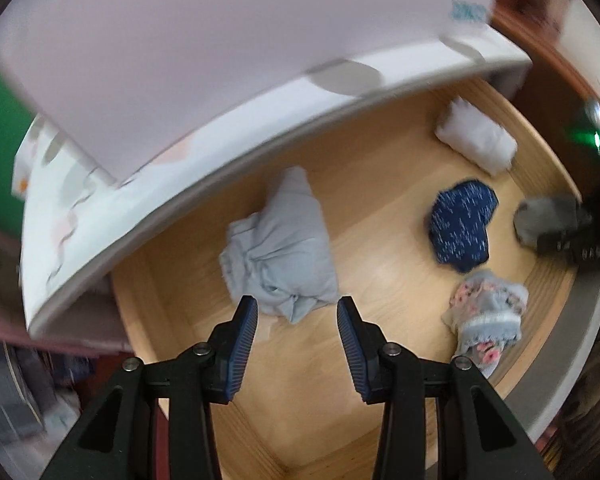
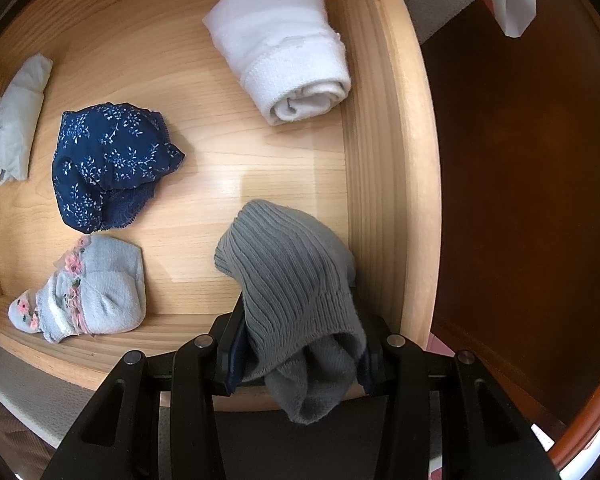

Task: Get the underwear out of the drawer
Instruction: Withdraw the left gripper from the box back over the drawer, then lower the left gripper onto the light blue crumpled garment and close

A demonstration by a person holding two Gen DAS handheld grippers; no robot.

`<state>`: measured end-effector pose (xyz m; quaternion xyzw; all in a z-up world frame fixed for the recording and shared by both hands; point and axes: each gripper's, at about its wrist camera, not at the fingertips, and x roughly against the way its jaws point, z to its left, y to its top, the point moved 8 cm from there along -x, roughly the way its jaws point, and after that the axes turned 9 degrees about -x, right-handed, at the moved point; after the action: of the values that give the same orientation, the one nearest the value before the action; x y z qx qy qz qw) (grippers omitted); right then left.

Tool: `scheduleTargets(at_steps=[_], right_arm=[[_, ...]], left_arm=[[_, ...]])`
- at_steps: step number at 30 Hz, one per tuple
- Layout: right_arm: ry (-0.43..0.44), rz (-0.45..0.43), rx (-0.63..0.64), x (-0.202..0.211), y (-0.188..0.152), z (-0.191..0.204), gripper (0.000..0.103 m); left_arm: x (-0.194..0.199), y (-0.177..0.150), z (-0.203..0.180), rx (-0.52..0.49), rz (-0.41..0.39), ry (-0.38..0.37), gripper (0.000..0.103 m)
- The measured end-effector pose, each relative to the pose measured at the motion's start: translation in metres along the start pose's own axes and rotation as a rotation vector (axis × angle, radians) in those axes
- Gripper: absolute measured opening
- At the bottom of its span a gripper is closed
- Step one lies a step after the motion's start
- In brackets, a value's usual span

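Observation:
The open wooden drawer (image 1: pixel 300 400) holds several pieces of clothing. My left gripper (image 1: pixel 297 305) is open just above and in front of a crumpled light grey-blue piece (image 1: pixel 278 240). My right gripper (image 2: pixel 300 320) is shut on a grey ribbed knit piece (image 2: pixel 296 280) near the drawer's right wall (image 2: pixel 384 160); that piece also shows at the right edge of the left wrist view (image 1: pixel 544 220). A navy floral underwear (image 2: pixel 108 164) (image 1: pixel 462 224) lies mid-drawer. A light floral piece (image 2: pixel 88 292) (image 1: pixel 486 316) lies near the front wall.
A rolled white cloth (image 2: pixel 288 40) (image 1: pixel 476 140) lies at the drawer's far right. The white cabinet front (image 1: pixel 180 60) overhangs the back of the drawer. Dark brown wood (image 2: pixel 520 160) lies to the right of the drawer.

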<state>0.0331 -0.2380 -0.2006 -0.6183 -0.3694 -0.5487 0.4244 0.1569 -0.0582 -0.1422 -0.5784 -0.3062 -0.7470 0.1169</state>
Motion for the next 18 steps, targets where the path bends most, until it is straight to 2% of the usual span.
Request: scheduleTargets(at_steps=[5, 14, 18], right_arm=[[-0.003, -0.001, 0.000, 0.000, 0.000, -0.001, 0.040], [-0.010, -0.001, -0.005, 0.002, 0.000, 0.002, 0.040], [-0.018, 0.001, -0.007, 0.002, 0.001, 0.004, 0.040]], left_arm=[[-0.011, 0.011, -0.004, -0.053, -0.007, -0.030, 0.042], [-0.038, 0.028, -0.012, -0.225, 0.013, 0.006, 0.042], [-0.050, 0.036, -0.014, -0.257, 0.010, 0.023, 0.042]])
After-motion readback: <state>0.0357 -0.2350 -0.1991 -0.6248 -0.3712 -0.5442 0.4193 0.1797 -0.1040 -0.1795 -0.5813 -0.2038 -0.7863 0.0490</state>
